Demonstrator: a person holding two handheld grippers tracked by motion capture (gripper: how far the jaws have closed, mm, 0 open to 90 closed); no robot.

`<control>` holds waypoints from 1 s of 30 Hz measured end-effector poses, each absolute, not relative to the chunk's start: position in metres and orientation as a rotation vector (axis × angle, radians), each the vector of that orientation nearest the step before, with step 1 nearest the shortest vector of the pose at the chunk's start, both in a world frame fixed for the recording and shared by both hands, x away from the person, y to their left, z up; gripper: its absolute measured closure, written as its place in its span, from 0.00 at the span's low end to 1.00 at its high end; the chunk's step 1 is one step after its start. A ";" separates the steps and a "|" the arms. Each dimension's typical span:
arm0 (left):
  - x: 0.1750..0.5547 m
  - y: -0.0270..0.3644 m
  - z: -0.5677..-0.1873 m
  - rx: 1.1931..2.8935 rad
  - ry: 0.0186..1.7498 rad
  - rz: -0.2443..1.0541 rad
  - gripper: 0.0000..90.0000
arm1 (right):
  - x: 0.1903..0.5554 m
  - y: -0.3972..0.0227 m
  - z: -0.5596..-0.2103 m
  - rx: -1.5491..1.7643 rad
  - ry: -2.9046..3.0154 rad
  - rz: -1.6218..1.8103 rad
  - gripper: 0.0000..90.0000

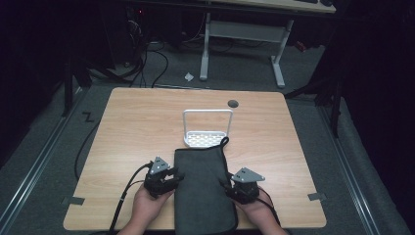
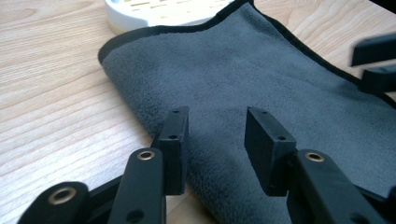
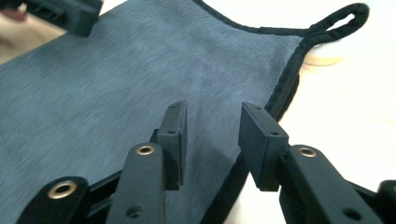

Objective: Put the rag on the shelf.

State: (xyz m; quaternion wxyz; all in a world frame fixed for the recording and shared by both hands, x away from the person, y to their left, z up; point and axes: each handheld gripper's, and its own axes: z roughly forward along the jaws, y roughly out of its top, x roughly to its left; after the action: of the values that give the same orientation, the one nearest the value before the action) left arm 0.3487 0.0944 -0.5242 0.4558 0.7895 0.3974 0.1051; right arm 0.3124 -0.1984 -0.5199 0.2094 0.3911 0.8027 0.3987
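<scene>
On the wooden table (image 1: pixel 127 127), a white rack (image 1: pixel 207 128) touches the folded grey cloth (image 1: pixel 203 191).

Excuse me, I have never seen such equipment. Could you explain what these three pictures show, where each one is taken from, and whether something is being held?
A person sits at a wooden table and holds a hand tool in each hand: the left gripper and the right gripper. Each has two black fingers.

The high view looks down from above. The other two views come from small cameras riding on each gripper, looking along its fingers.

A folded grey cloth lies on the table; behind it stands a white rack. Both grippers sit at the cloth's side edges with fingers apart, so nothing is held yet.
</scene>
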 end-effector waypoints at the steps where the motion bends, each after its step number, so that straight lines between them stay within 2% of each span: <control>1: 0.349 0.093 -0.525 1.955 0.977 0.254 0.71 | 0.317 -0.198 -0.520 1.093 2.234 1.100 0.70; 7: 0.349 0.086 -0.529 2.027 0.960 0.245 0.84 | 0.350 -0.193 -0.518 1.131 2.231 1.009 0.89; 10: 0.349 0.084 -0.533 2.057 0.949 0.260 0.89 | 0.357 -0.189 -0.526 1.139 2.279 0.917 0.93; 14: 0.346 0.084 -0.533 2.066 0.932 0.242 0.90 | 0.351 -0.190 -0.526 1.117 2.289 0.903 0.93; 23: 0.323 0.074 -0.530 2.115 0.852 0.144 0.88 | 0.313 -0.208 -0.526 1.069 2.324 0.919 0.90; 26: 0.324 0.074 -0.528 2.110 0.852 0.136 0.84 | 0.306 -0.213 -0.527 1.071 2.322 0.942 0.88; 30: 0.338 0.087 -0.525 2.045 0.916 0.195 0.76 | 0.306 -0.212 -0.527 1.079 2.323 0.945 0.87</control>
State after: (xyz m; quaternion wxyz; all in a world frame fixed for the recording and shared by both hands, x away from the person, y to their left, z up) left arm 0.3381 0.0873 -0.5253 0.4315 0.8201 0.3675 0.0784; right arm 0.3056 -0.2123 -0.5271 0.2043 0.3870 0.8329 0.3388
